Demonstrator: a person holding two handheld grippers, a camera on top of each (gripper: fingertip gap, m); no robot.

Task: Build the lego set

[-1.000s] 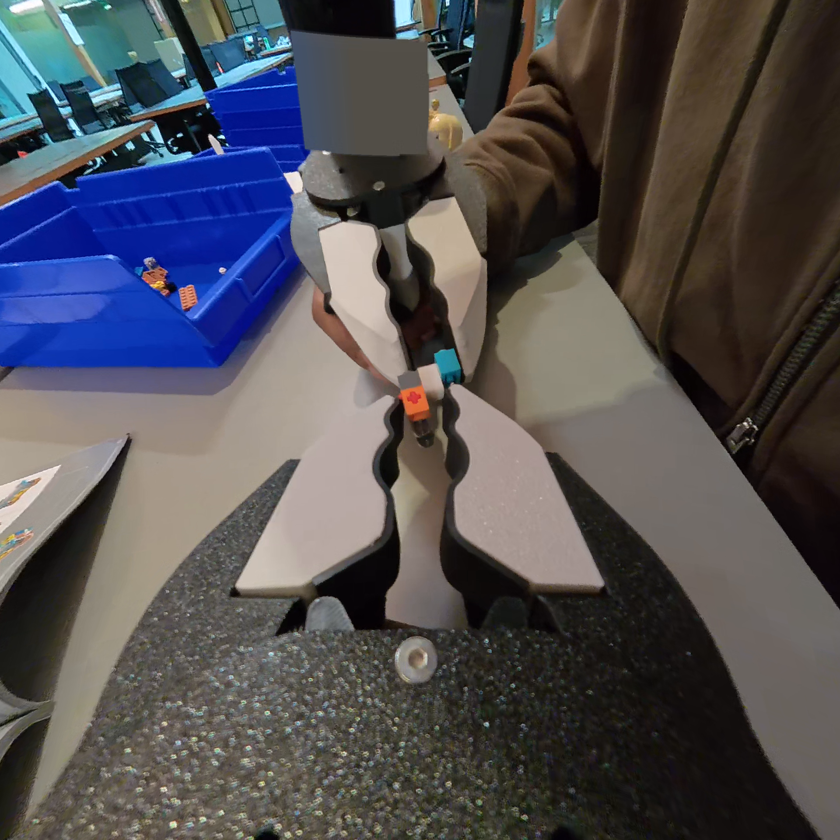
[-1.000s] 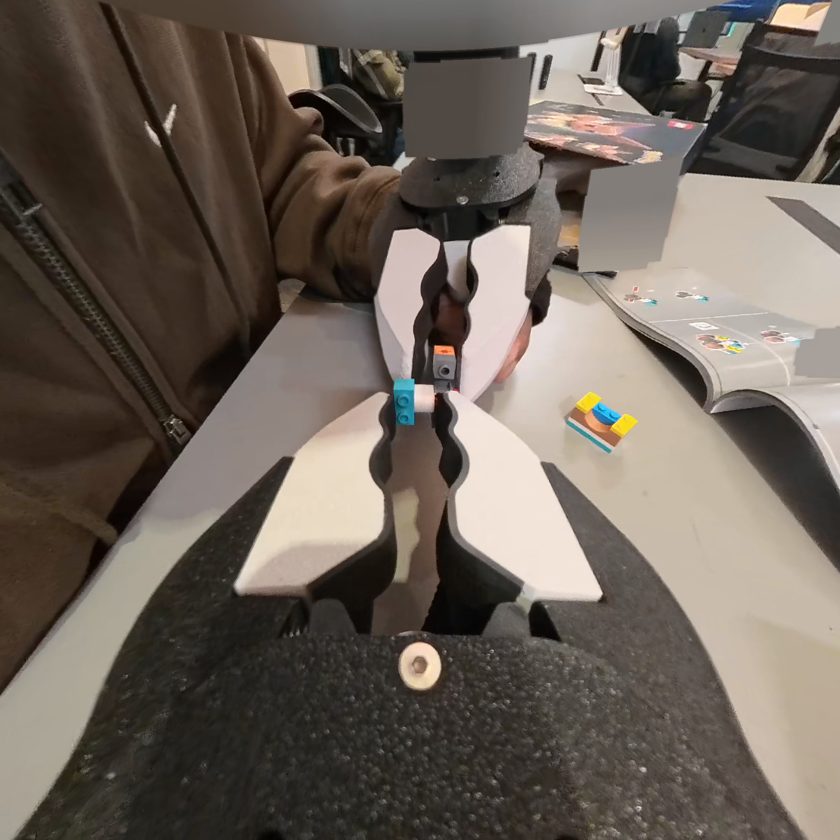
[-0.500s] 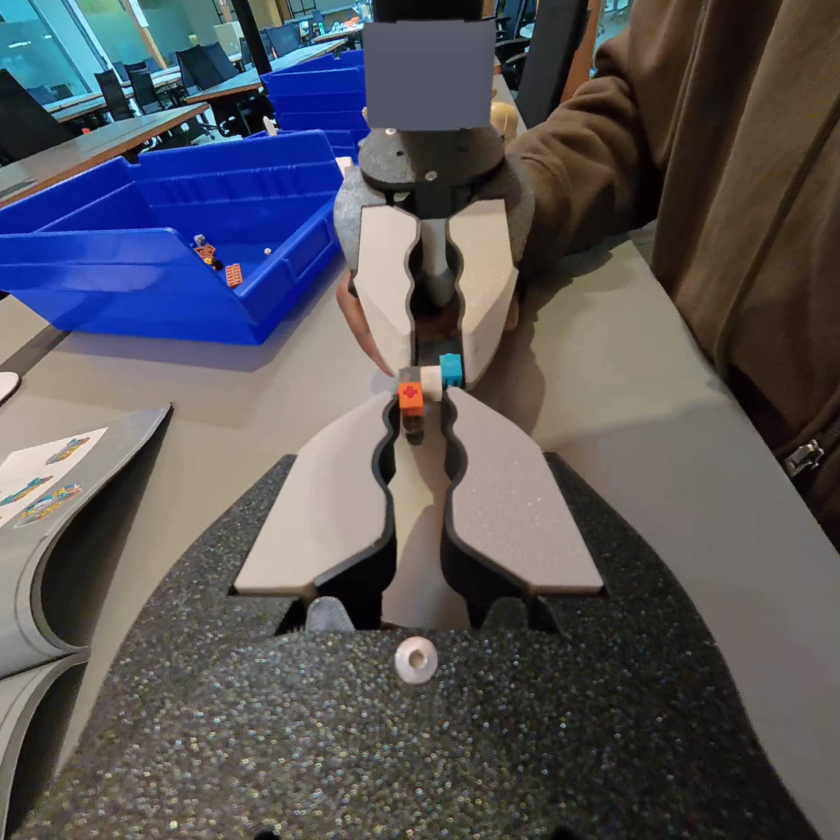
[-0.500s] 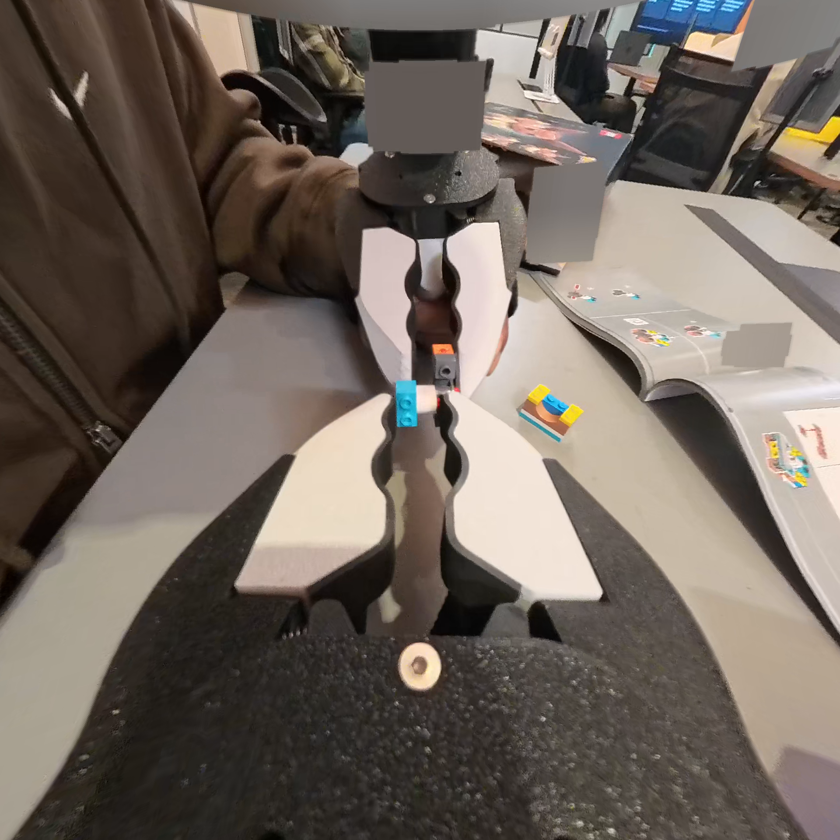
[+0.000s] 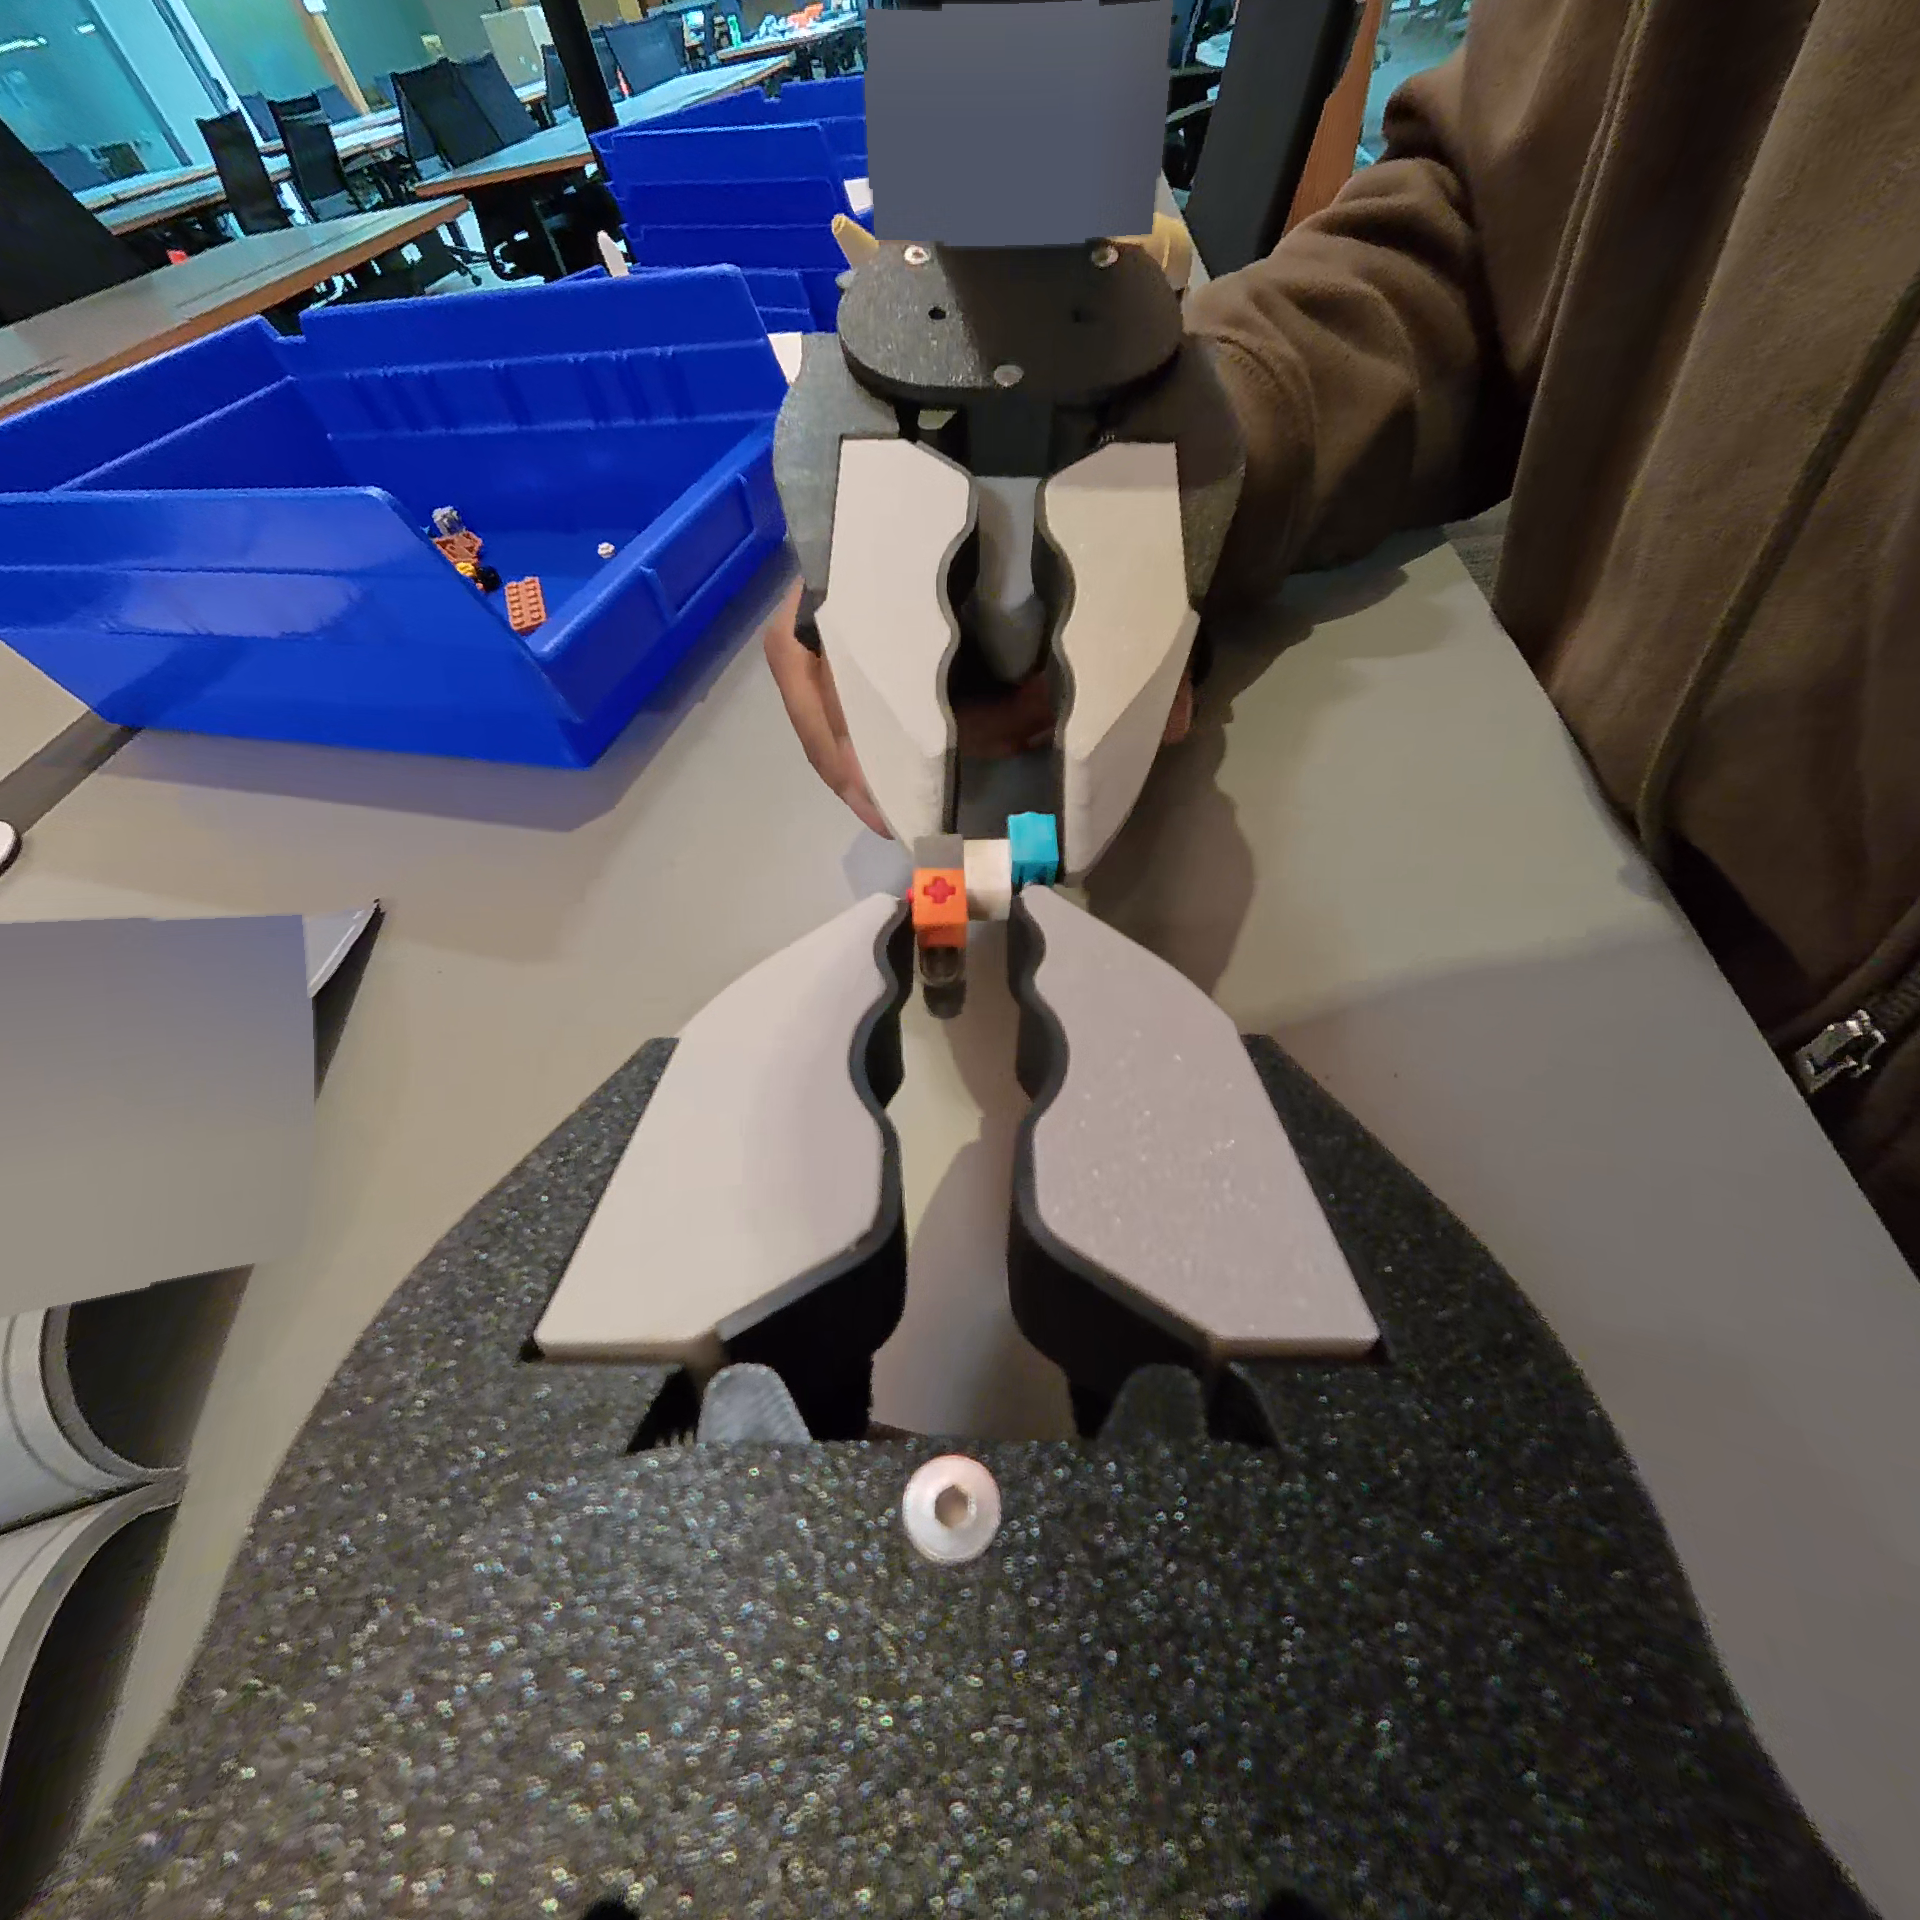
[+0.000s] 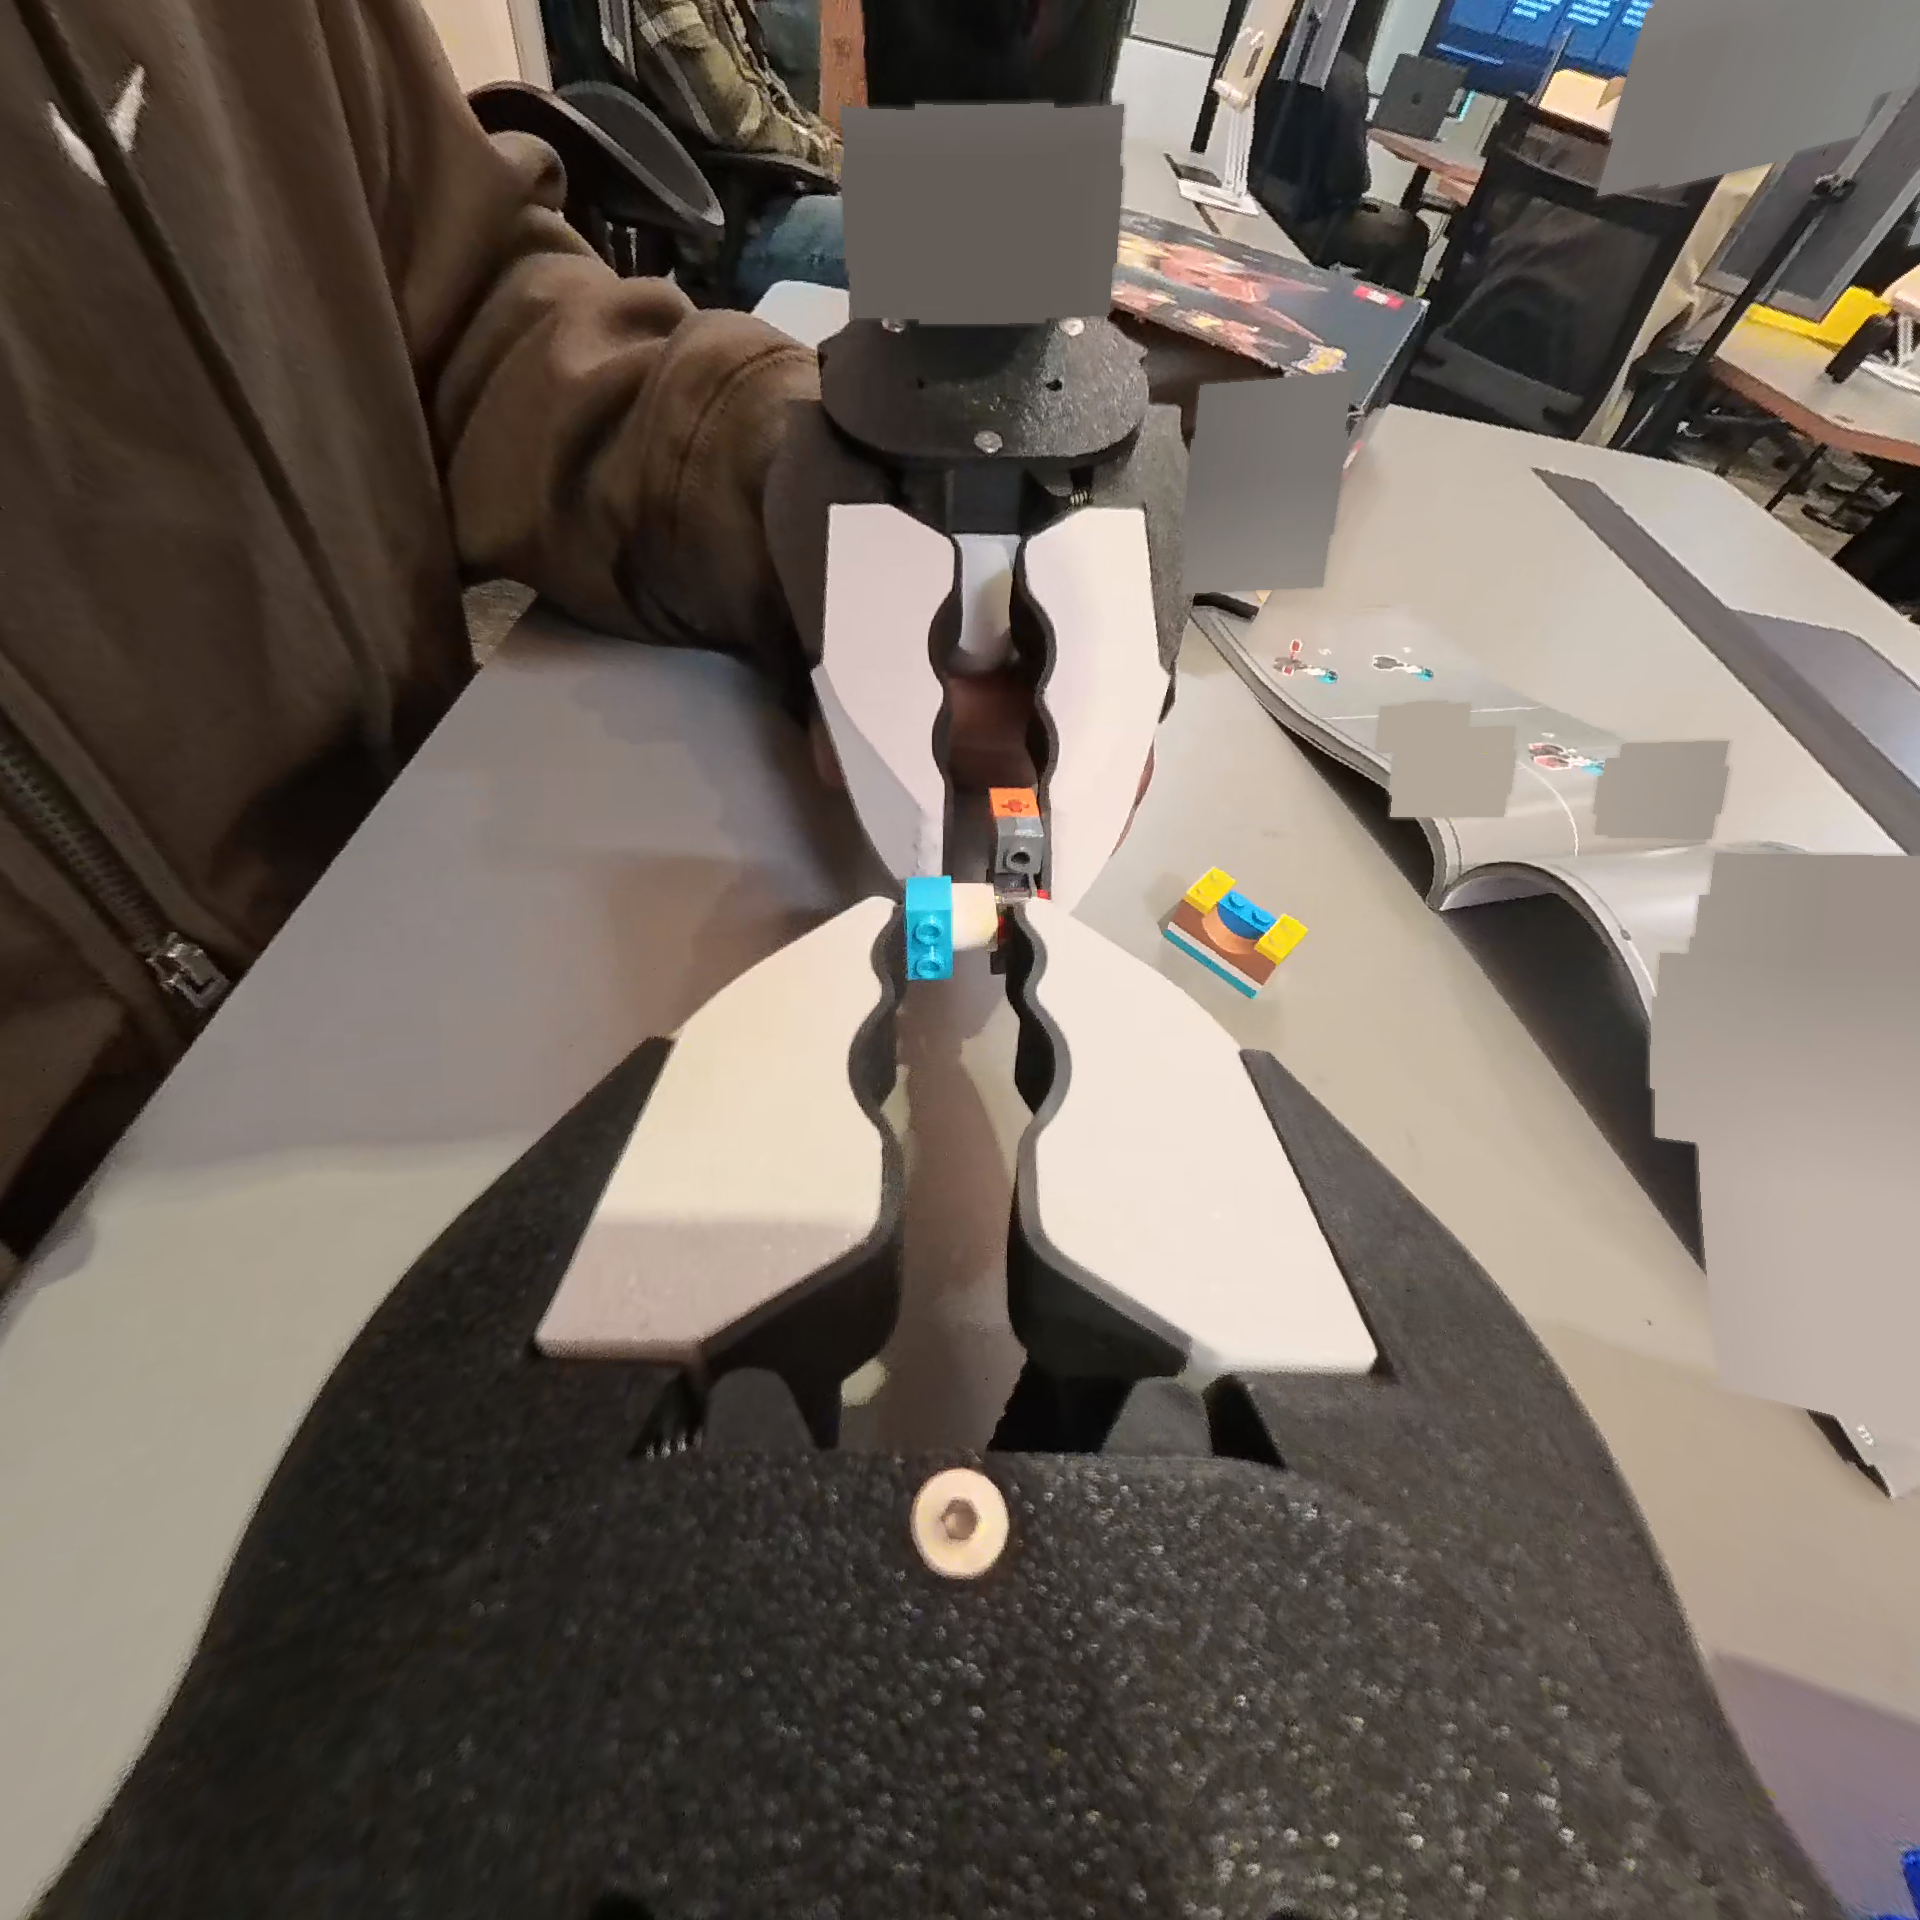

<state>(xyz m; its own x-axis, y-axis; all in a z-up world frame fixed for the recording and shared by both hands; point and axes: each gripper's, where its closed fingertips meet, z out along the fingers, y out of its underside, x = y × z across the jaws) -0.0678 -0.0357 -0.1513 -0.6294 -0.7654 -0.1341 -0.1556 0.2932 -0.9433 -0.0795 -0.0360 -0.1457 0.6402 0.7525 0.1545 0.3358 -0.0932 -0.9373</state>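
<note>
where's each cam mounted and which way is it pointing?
Left wrist view: on the left gripper, looking along its fingers at the right gripper, blue bin behind; brown sleeve shows.
Right wrist view: on the right gripper, facing the left gripper, instruction booklet and small lego build beyond; jacket shows.
Shared: the two face each other over the grey table, both seeing the lego pieces between the tips.

Open-plan office — rows of desks [image 5: 312, 249], black chairs [image 5: 301, 156], monitors [image 6: 1496, 42]

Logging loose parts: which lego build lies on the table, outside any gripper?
The brown, blue and yellow build, alone on the table; the teal-and-orange one is gripped.
</note>
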